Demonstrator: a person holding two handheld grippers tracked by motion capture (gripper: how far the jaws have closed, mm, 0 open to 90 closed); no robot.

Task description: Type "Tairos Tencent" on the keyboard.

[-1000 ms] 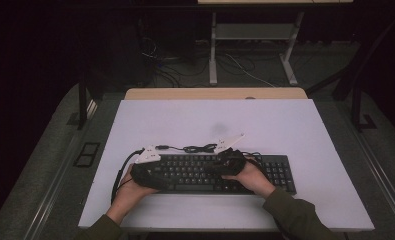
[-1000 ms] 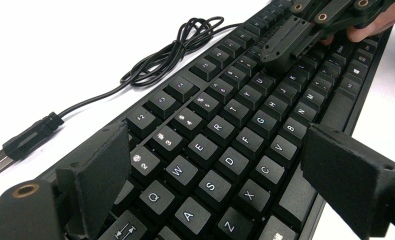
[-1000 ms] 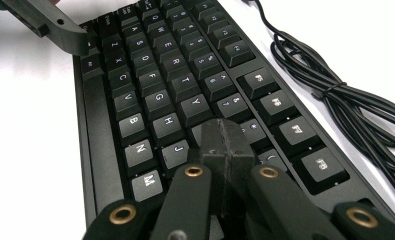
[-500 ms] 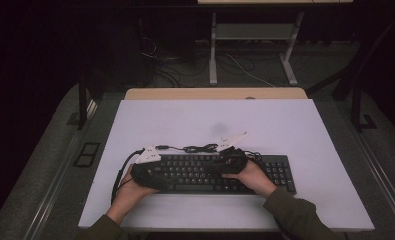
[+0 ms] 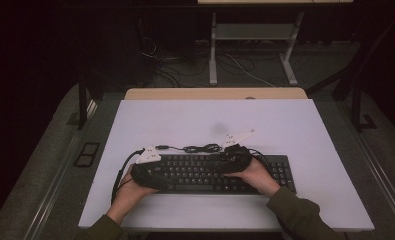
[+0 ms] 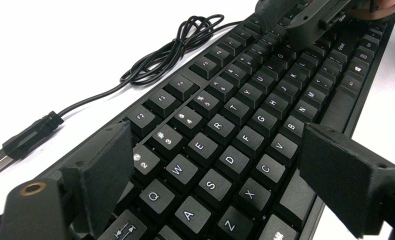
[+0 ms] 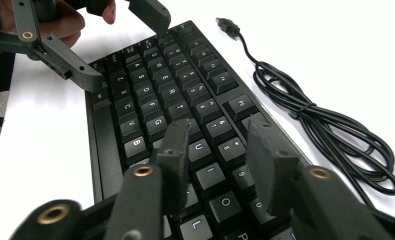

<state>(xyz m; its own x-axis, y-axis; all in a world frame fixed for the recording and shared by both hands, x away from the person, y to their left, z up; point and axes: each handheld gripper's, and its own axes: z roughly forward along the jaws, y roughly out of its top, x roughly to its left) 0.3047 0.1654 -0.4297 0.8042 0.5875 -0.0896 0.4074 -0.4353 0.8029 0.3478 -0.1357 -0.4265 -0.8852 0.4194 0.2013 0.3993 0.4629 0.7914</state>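
Note:
A black keyboard (image 5: 200, 175) lies across the near part of the white table (image 5: 295, 125). Its black cable (image 5: 200, 148) is coiled behind it and ends in a USB plug (image 6: 20, 145). My left gripper (image 6: 225, 165) hovers over the keyboard's left end (image 6: 235, 110), jaws wide, one pad (image 6: 105, 175) above the number row and the other above the front edge. My right gripper (image 7: 220, 135) hangs low over the middle-right keys (image 7: 155, 90). Its jaws have just been opening, and nothing is between them. Each gripper view shows the other gripper farther off: the left gripper (image 7: 125, 47), the right gripper (image 6: 305, 15).
Bare white table surface surrounds the keyboard, widest at the back and right. The coiled cable (image 7: 325, 130) lies just beyond the keyboard's far edge. A wooden strip (image 5: 215, 93) borders the table's back, with a metal stand (image 5: 252, 35) and floor cables behind it.

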